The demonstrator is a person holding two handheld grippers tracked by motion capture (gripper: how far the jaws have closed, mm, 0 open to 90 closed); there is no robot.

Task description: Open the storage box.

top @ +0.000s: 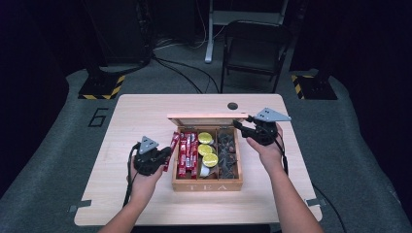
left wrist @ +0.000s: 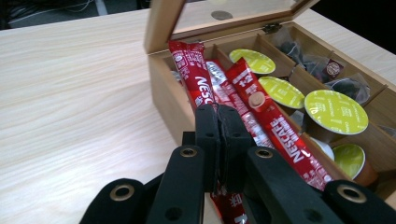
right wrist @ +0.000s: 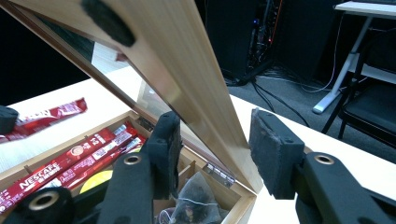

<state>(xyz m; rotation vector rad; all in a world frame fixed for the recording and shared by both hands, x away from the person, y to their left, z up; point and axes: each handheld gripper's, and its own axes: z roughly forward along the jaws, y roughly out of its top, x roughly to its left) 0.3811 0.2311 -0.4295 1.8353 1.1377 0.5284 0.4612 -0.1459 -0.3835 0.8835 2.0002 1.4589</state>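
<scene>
Seen from the high view, a pale wooden bench (top: pixel 145 111) is shown with a wooden tea box (top: pixel 207 184) set at its middle, nearer the person's edge, the word TEA marked on its front wall. Wide bare surface is left on both sides of the box and behind it, and a round cable hole (top: pixel 232 106) is seen near the far edge. The hinged lid (top: pixel 206 117) is raised toward the far side. Red stick packets (top: pixel 187 154) are laid in the left compartment, green-topped capsules (top: pixel 208 148) in the middle one and dark tea bags (top: pixel 227 153) in the right one. The left hand-held gripper (top: pixel 165 154) is held just left of the box with one red packet (top: pixel 173 145) between its jaws, tilted above the box's left wall. The right hand-held gripper (top: pixel 241 124) is placed at the lid's right end.

Looking along the left hand-held gripper (left wrist: pixel 219 140) in its own view, the jaws are seen pressed together on the red packet (left wrist: pixel 194 84), which is marked with white lettering and slants up over the box's near wall (left wrist: pixel 170 93). Open bench (left wrist: pixel 79 93) lies to the left.

In the right gripper view, the right hand-held gripper (right wrist: pixel 219 154) is spread, one jaw on each side of the lid's wooden frame (right wrist: pixel 187 60); contact cannot be told. The lid's glazed pane (right wrist: pixel 116 65) is tilted above the red packets (right wrist: pixel 79 158) and a tea bag (right wrist: pixel 196 200). Bare bench and floor lie beyond the box's corner.
</scene>
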